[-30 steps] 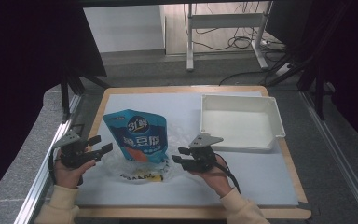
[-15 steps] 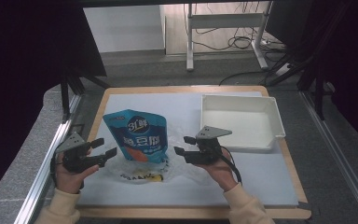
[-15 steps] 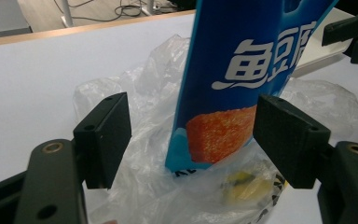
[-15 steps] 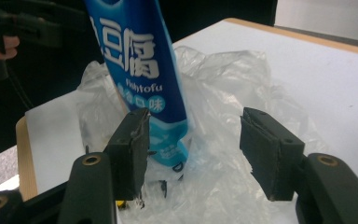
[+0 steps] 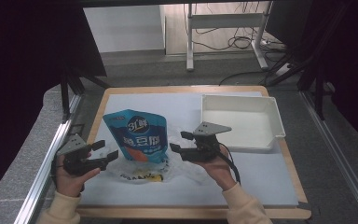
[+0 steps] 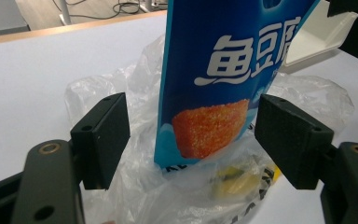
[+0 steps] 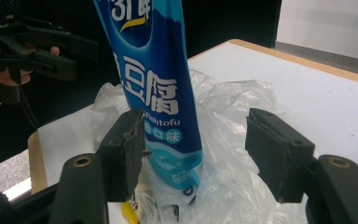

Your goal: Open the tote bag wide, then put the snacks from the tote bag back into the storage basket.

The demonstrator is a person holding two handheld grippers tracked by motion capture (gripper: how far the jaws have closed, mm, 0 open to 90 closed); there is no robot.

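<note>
A blue snack pouch [image 5: 137, 135] stands upright inside a crumpled clear plastic bag [image 5: 168, 170] on the white table mat. My left gripper [image 5: 106, 150] is open at the pouch's left, and the pouch [image 6: 233, 70] and bag [image 6: 121, 88] lie just beyond its pads. My right gripper [image 5: 178, 141] is open at the pouch's right. Its jaws have just been opening. The pouch's lower part [image 7: 154, 93] and the bag [image 7: 233, 107] show between its pads, which press on neither.
A white rectangular tray [image 5: 242, 142] sits at the back right of the table. The wooden table edge [image 5: 186, 212] runs along the front. Metal rails flank both sides, and a desk frame with cables stands beyond the far edge.
The right gripper has lifted from the bag and its jaws have spread wider. The left gripper has drawn back slightly toward the person.
</note>
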